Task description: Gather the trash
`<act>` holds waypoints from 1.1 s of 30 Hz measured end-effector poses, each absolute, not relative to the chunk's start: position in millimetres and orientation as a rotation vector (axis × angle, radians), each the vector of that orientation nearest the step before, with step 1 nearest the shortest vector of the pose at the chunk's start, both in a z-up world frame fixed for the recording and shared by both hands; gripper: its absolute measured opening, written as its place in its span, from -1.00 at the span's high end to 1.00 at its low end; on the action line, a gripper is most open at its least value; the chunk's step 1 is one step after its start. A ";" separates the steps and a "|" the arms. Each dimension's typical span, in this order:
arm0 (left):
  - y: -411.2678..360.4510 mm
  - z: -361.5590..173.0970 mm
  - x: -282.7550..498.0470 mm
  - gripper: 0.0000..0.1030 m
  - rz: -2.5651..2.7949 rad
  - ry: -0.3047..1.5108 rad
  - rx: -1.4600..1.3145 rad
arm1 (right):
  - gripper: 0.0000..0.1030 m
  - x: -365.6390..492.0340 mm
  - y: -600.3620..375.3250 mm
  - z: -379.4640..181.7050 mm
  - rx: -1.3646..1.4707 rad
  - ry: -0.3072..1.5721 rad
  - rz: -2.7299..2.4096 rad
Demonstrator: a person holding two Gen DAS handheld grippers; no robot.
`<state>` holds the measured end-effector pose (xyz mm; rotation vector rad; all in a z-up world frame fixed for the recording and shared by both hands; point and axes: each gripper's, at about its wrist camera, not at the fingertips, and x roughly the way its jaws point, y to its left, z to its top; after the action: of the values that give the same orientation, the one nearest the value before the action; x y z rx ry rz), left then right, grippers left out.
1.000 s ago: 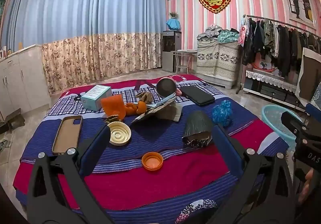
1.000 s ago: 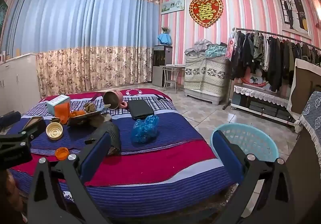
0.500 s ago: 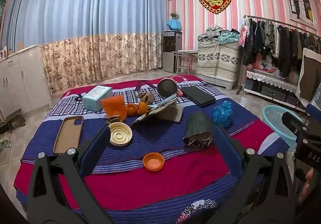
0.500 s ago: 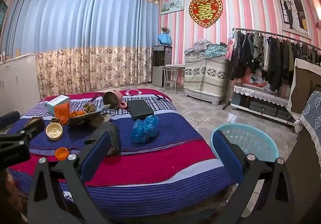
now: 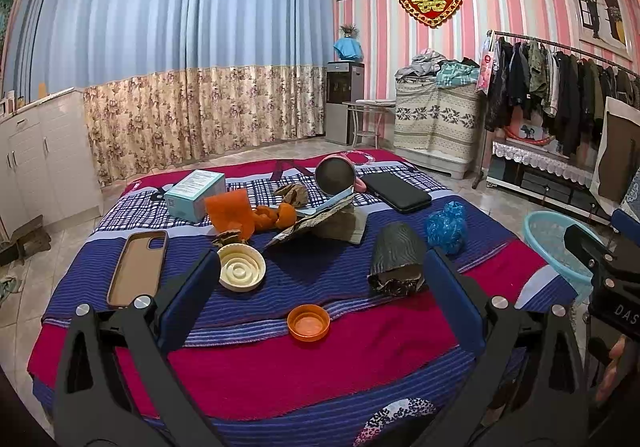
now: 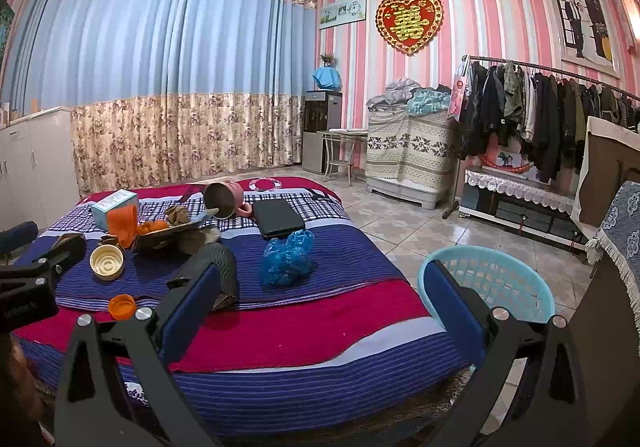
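Trash lies scattered on the striped bed (image 5: 360, 379): an orange cap (image 5: 308, 322), a cream lid (image 5: 241, 267), a black crumpled wrapper (image 5: 397, 259), a blue plastic bag (image 5: 446, 221), orange peels (image 5: 276, 215) and an orange cup (image 5: 230, 210). My left gripper (image 5: 320, 297) hovers open over the bed's near edge, the orange cap between its fingers' lines. My right gripper (image 6: 320, 299) is open too, aimed between the bed (image 6: 300, 331) and a light blue basket (image 6: 500, 279) on the floor. The blue bag (image 6: 287, 255) and black wrapper (image 6: 216, 263) lie ahead of it.
On the bed also lie a phone case (image 5: 138, 267), a teal box (image 5: 195, 195), a tipped pink mug (image 5: 336, 177), a black case (image 5: 396, 191) and brown cardboard (image 5: 328, 225). A clothes rack (image 6: 540, 119) and tiled floor (image 6: 400, 223) are to the right.
Both views have hardly shifted; the left gripper crept slightly nearer the bed. Both stay open and nothing on the bed has moved.
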<state>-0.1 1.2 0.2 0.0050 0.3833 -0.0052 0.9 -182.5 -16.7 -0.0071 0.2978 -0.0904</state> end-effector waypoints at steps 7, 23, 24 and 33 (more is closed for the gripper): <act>4.5 0.8 1.6 -0.90 -0.003 0.383 0.005 | -0.93 1.0 -181.2 -17.7 -0.007 0.299 -0.092; 6.9 1.6 0.9 -0.90 -0.004 0.384 0.004 | -0.93 3.6 -185.7 -16.3 -0.007 0.299 -0.093; 6.5 1.4 0.9 -0.90 -0.004 0.384 0.004 | -0.93 3.5 -185.8 -16.2 -0.007 0.299 -0.093; 6.6 1.4 0.9 -0.90 -0.005 0.384 0.003 | -0.93 4.0 -185.7 -16.6 -0.011 0.299 -0.095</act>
<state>0.9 6.6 1.4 0.0032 0.3841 -0.0051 4.0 -185.7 -16.6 -0.0108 0.2989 -0.0951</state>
